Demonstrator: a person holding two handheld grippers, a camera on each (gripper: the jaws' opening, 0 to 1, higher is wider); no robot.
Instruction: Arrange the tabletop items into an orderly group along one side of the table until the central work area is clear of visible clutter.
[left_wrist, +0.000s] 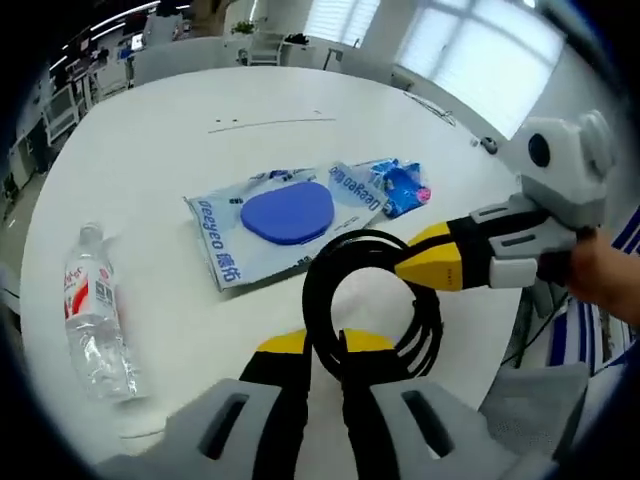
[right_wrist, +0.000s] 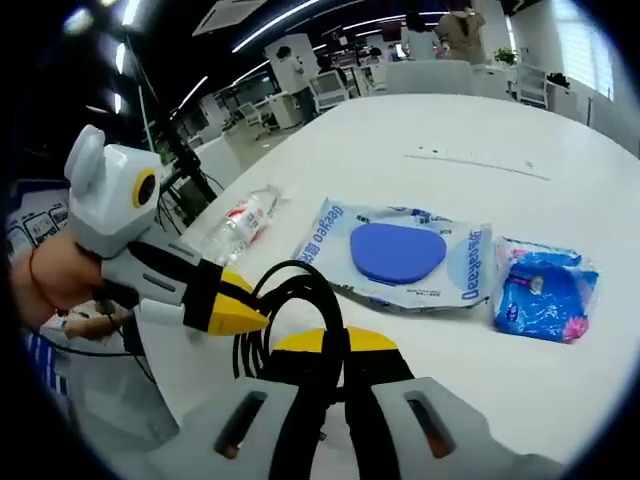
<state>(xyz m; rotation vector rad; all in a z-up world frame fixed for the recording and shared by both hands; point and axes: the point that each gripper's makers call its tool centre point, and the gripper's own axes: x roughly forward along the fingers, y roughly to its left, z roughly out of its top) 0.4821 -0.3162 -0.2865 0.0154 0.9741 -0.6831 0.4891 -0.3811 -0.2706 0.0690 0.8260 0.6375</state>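
While looking along the left gripper view: left gripper (left_wrist: 325, 345) low in frame, yellow-tipped jaws clenched on the black cable coil (left_wrist: 372, 300), strand pinched between them. Coming in from the right, the right gripper (left_wrist: 405, 268), tips against the far side of that same coil, a hand (left_wrist: 600, 275) behind it at the desk's right edge. Coil raised above the white desk (left_wrist: 200, 120) near its near edge, loop open in the middle. Beyond it, toward the desk's middle, a flat printed plastic bag (left_wrist: 235, 245) with a blue oval pad (left_wrist: 287, 213) lying on it. Just beside the bag's right end, a small blue packet (left_wrist: 402, 185), touching or nearly so; cannot tell which. Clear water bottle (left_wrist: 95, 315) with a red-and-white label lying on its side near the left edge, well apart from the bag.

Over to the right gripper view: right gripper (right_wrist: 335, 345) clamped on the cable coil (right_wrist: 290, 310), black strand running between the yellow tips. Left gripper (right_wrist: 250, 320) entering from the left, tips at the coil, held by a hand (right_wrist: 45, 275). Printed bag (right_wrist: 400, 260) and blue pad (right_wrist: 397, 250) mid-desk (right_wrist: 480, 130), blue packet (right_wrist: 545, 285) just to their right. Bottle (right_wrist: 240, 225) lying near the left edge, beyond the coil.
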